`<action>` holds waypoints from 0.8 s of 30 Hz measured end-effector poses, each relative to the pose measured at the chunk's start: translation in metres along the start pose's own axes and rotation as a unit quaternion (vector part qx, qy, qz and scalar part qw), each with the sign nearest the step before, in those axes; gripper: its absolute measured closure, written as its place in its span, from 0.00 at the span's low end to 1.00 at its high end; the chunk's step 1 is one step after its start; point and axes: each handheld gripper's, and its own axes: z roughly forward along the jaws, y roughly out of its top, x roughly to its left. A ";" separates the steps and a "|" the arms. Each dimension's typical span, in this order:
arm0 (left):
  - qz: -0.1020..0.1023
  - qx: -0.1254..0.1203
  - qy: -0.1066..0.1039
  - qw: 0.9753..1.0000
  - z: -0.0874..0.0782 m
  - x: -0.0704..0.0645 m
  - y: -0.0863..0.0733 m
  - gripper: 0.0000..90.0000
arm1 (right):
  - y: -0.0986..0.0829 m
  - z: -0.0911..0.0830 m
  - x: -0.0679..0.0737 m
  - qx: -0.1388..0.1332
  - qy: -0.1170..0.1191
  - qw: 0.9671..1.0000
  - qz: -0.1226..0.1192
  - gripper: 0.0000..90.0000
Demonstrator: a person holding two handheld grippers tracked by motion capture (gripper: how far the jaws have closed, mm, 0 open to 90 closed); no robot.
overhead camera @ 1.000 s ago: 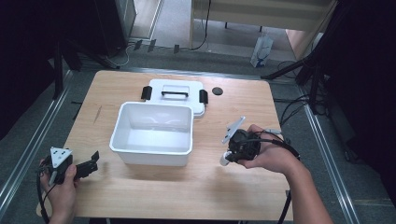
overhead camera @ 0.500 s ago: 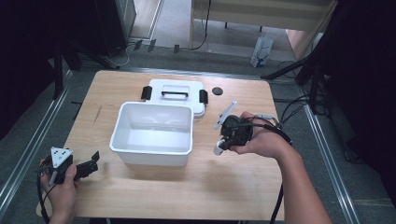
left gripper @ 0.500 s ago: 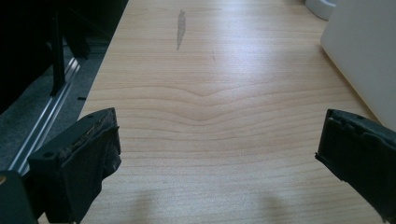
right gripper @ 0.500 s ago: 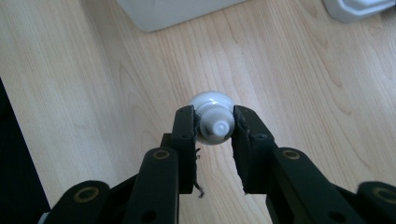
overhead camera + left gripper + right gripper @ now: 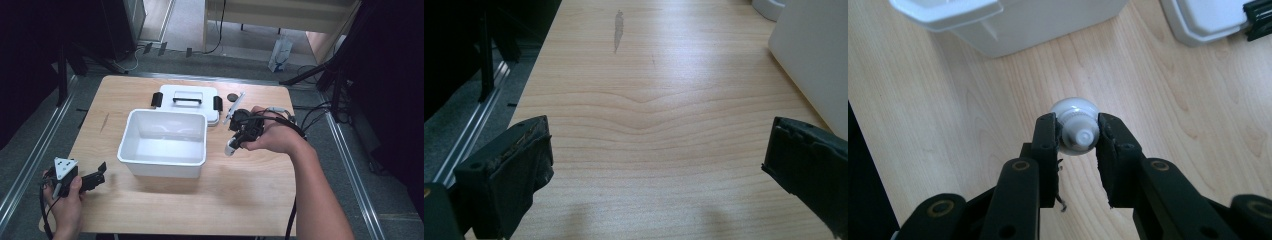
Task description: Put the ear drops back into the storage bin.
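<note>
My right gripper (image 5: 241, 132) is shut on a white tube (image 5: 229, 148), just right of the white bin (image 5: 160, 161) and above the table. The tube runs from its flat end near the lid down to its round cap. In the right gripper view the cap end of the tube (image 5: 1075, 125) sits pinched between the jaws of my right gripper (image 5: 1077, 135), over bare wood. My left gripper (image 5: 98, 173) rests near the table's front left corner, open. In the left gripper view its jaws stand wide apart, my left gripper (image 5: 656, 165) holding nothing.
The bin is open, with nothing visible inside. Its white lid (image 5: 188, 95), with a black handle and two black latches, lies flat behind it. A small black disc (image 5: 232, 96) lies at the far edge. Cables trail off the table's right side.
My right hand has carried the tube away from the front edge and a little left, closer to the bin and lid. The left gripper has stayed put.
</note>
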 end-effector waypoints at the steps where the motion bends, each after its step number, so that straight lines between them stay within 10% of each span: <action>1: 0.000 0.000 0.000 1.000 0.000 0.000 0.000 0.00 | 0.003 -0.001 -0.001 0.001 0.000 1.000 -0.002 0.80; 24: 0.007 0.003 -0.001 1.000 0.000 0.000 0.000 0.00 | 0.065 -0.043 -0.003 -0.008 -0.010 0.999 -0.031 0.80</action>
